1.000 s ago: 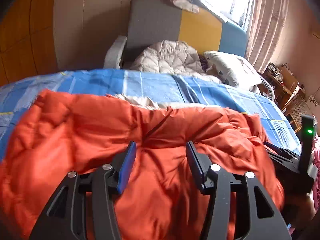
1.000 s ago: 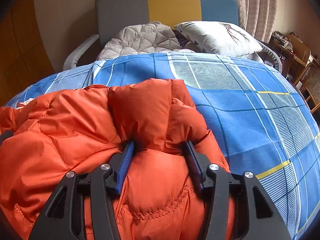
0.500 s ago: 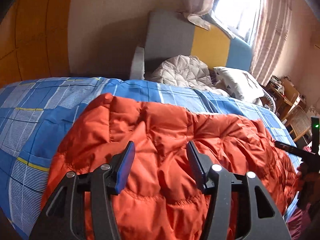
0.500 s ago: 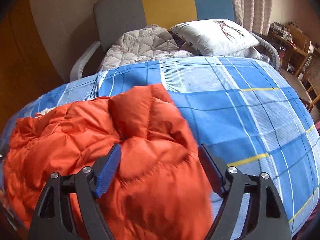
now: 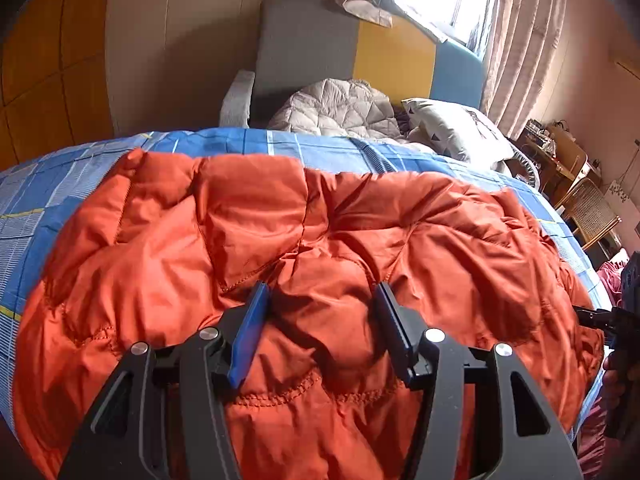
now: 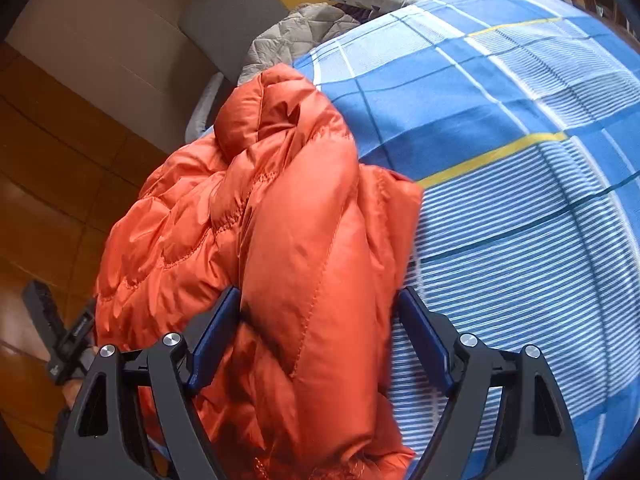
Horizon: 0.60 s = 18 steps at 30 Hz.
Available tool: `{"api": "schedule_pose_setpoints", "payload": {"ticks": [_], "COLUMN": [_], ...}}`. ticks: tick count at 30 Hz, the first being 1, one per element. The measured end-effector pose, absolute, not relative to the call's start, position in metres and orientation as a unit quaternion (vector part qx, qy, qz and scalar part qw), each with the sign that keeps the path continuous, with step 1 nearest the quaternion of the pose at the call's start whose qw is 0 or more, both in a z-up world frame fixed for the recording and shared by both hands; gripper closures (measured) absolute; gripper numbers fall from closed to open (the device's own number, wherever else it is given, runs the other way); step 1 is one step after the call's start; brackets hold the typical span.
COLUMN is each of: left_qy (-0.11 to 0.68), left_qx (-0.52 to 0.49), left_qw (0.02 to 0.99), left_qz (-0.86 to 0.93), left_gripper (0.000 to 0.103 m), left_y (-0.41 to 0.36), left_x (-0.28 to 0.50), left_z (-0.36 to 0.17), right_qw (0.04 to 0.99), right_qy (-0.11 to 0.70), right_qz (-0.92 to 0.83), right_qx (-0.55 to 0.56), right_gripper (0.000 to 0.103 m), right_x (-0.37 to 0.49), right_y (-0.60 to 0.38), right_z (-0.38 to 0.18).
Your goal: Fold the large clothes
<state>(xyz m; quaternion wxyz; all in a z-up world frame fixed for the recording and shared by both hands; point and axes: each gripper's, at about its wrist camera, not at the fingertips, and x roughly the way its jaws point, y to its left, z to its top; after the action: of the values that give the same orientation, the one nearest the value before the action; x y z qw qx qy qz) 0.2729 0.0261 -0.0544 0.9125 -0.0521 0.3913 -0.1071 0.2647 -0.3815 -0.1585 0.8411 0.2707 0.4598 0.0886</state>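
A puffy orange jacket (image 5: 240, 220) lies spread across the bed's blue plaid sheet (image 5: 36, 200). My left gripper (image 5: 320, 304) is over its near part, pads pressed on a thick fold of the fabric, and its jaws are easing open. In the right wrist view the jacket (image 6: 280, 200) is bunched at the sheet's (image 6: 520, 200) left side. My right gripper (image 6: 320, 308) stands wide open around that bunch: the left pad touches it, the right pad is clear of it. Each gripper shows at the edge of the other's view, the right gripper (image 5: 616, 320) and the left gripper (image 6: 60, 336).
A grey quilt (image 5: 340, 108) and a white pillow (image 5: 452, 128) lie at the head of the bed, below a grey, yellow and blue headboard (image 5: 392, 60). A wicker chair (image 5: 588, 216) and a cluttered desk stand at the far right. Wooden wall panels are at the left.
The right gripper's jaws spread wide and let go of the jacket fold they pinched, and its view rolled and shifted. The left gripper shifted sideways and back over the jacket.
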Motion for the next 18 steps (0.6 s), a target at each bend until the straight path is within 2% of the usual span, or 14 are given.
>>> {"api": "schedule_pose_setpoints", "payload": {"ticks": [3, 8, 14, 18], "left_qy": [0.389, 0.398, 0.415, 0.412], "left_qx": [-0.072, -0.06, -0.04, -0.036], "left_qw": [0.913, 0.911, 0.905, 0.906], "left_qz": [-0.101, -0.087, -0.086, -0.091], "left_gripper": [0.051, 0.055, 0.059, 0.058], "left_y": [0.032, 0.05, 0.079, 0.077], "left_x": [0.272, 0.285, 0.293, 0.296], "left_z": [-0.049, -0.038, -0.058, -0.076], "right_qw": [0.84, 0.838, 0.833, 0.829], "right_qy": [0.455, 0.454, 0.458, 0.46], "right_qz": [0.097, 0.11, 0.125, 0.131], "right_qx": [0.281, 0.281, 0.284, 0.288], "right_gripper": [0.022, 0.029, 0.044, 0.063], "right_x": [0.264, 0.263, 0.265, 0.266], "right_y": [-0.381, -0.382, -0.378, -0.373], "right_z": [-0.16, -0.16, -0.161, -0.156]}}
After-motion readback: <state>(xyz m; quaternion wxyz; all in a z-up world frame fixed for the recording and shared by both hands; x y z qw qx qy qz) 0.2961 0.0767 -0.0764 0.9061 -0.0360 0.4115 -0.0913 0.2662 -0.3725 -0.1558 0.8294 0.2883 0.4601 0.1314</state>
